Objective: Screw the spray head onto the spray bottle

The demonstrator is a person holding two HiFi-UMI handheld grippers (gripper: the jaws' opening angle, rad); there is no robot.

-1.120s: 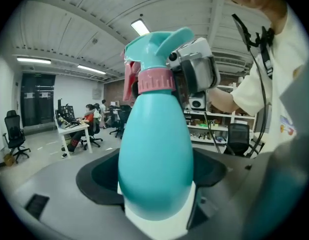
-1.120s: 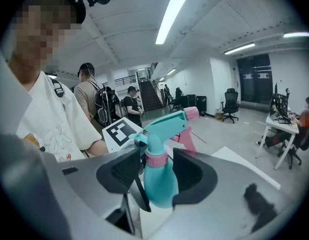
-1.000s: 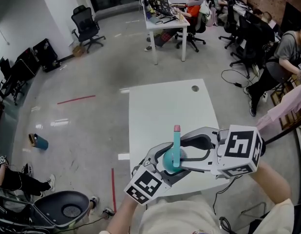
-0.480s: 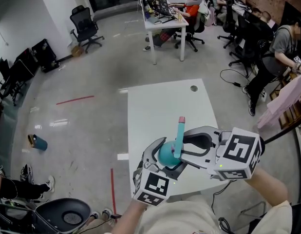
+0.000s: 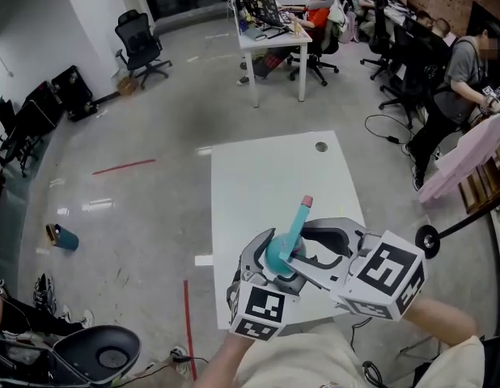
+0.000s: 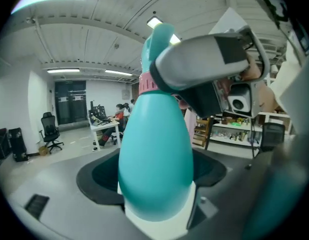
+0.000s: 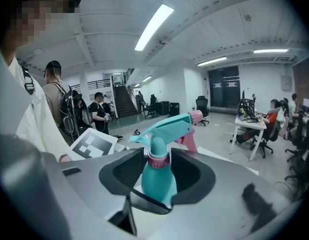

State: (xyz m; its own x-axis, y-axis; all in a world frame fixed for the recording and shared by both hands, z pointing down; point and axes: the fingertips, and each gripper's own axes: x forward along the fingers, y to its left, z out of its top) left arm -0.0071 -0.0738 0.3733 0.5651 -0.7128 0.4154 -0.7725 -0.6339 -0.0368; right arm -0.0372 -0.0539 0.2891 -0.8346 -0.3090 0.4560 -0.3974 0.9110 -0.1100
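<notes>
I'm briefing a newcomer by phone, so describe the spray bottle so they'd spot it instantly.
Find the white table in the middle of the office floor. Above its near end, the left gripper has its jaws clamped on a spray bottle. Unlike the grey gripper around it, it is teal, with a pink collar and pink nozzle tip.

White table (image 5: 266, 180), black office chair (image 5: 140, 42)

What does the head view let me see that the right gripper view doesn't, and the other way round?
Only the head view shows the red tape line and a small blue object on the floor. Only the right gripper view shows the staircase, the ceiling strip light and the pink collar at the bottle's neck. Both show the teal spray bottle, its spray head with a pink nozzle tip, and the white desk where people sit.
</notes>
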